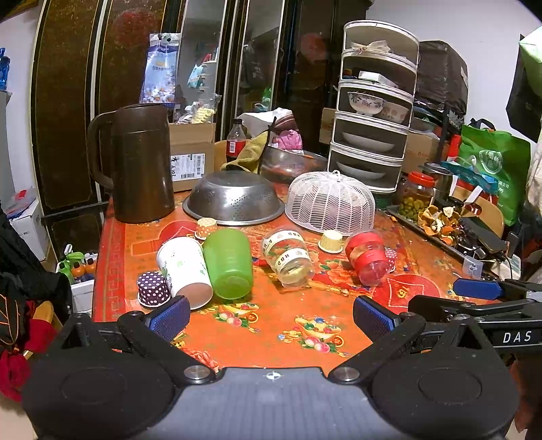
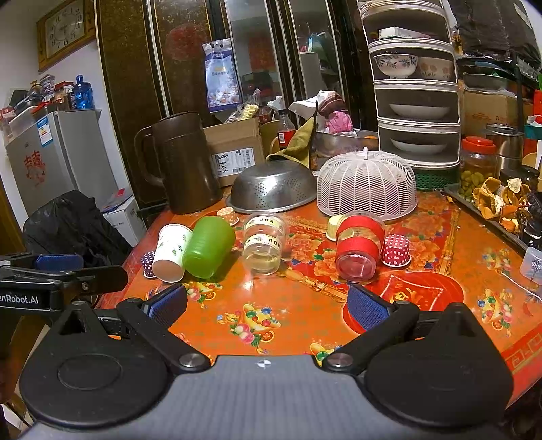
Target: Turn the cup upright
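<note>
Left wrist view: my left tongs point(image 1: 271, 316) and right tongs point(image 2: 267, 304) gape empty; green cup point(image 1: 228, 264) lies ahead, mouth toward me, on counter point(image 1: 281, 325).

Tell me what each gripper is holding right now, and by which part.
Nothing is held. The left gripper and right gripper are both open above the table; the green cup and the other cups lie untouched on their sides.

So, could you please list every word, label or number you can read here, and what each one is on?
"DAS": right gripper arm, left wrist view.
"enRobot.AI", cut off: left gripper arm, right wrist view.
"NBD": bands on the clear cup.
Numerals 1 to 12: wall clock.
Too small or blurred: cardboard box shipping label, hanging snack bag, fridge sticker.
</note>
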